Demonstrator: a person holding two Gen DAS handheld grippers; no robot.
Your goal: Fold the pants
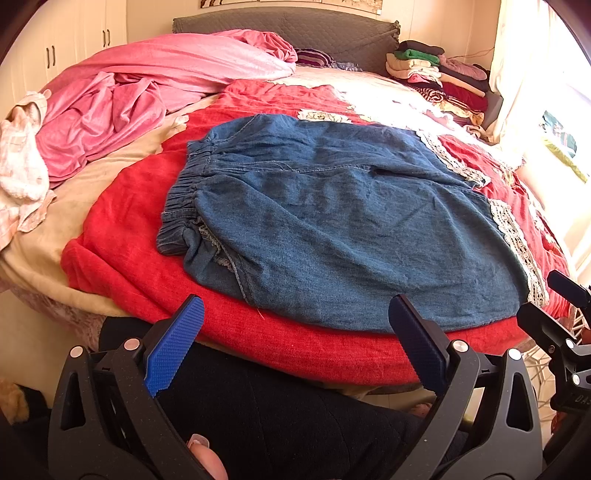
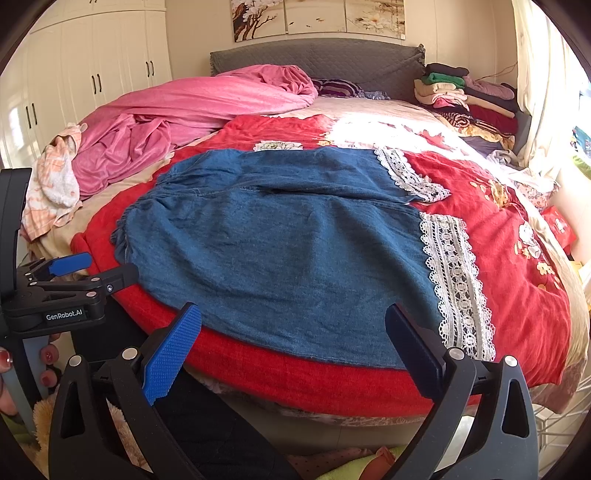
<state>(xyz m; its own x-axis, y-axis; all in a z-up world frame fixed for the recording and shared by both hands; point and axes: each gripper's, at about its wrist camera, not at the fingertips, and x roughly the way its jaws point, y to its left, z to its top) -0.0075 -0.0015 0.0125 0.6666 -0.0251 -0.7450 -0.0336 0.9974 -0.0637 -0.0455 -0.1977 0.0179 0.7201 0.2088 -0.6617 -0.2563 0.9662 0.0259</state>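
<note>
Blue-padded left gripper gapes wide, empty, short of the bed's near edge; the pants lie flat on the red blanket. From the right wrist, the right gripper is likewise spread, empty. "GenRobot.AI" reads on the left gripper's body; wall pictures are cut off.

Bed w/ grey headboard, beige sheet. On it: red blanket across the near part, denim pants spread flat on that. Pink duvet bunched at far left; stacked clothes at far right, prob. folded.
</note>
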